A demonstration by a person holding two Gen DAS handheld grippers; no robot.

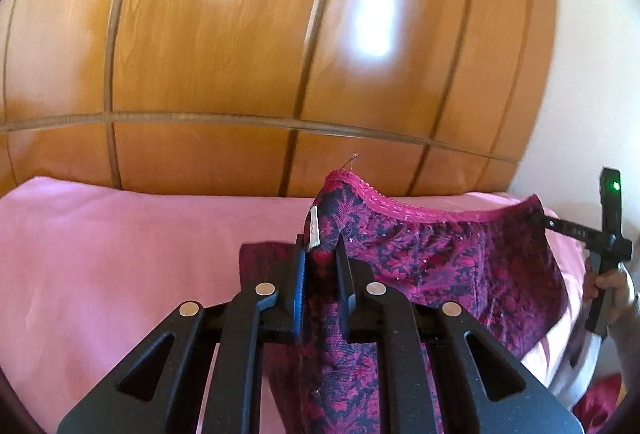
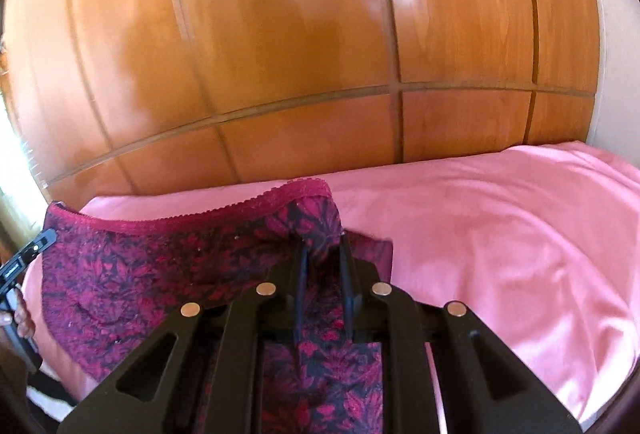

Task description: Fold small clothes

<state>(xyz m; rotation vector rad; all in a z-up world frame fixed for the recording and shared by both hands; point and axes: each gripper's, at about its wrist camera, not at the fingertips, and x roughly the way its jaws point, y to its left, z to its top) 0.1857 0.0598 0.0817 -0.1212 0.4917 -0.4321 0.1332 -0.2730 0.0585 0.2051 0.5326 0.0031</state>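
Background, left wrist view: wooden panelled wardrobe (image 1: 248,46) is standing behind a pink bedsheet (image 1: 120,254), which is serving as the folding surface.
Left gripper (image 1: 322,254): fingers are clenching one waistband corner of the patterned garment (image 1: 440,258).
Garment position: it is hanging stretched between both tools, with the pink waistband (image 1: 420,212) running rightward toward the right gripper (image 1: 540,220).
Reason for hold: in my judgement, the two-corner grip is spreading the cloth flat before laying and folding.

Background, right wrist view: wardrobe and sheet are filling the far field.
Right gripper (image 2: 322,254): it is gripping the opposite waistband corner; cloth is passing between its closed fingers.
Garment position: the body is sagging to the left, above the sheet, reaching the left gripper (image 2: 50,236) at the frame edge.
Contact with sheet: I cannot tell whether the lower hem is touching.
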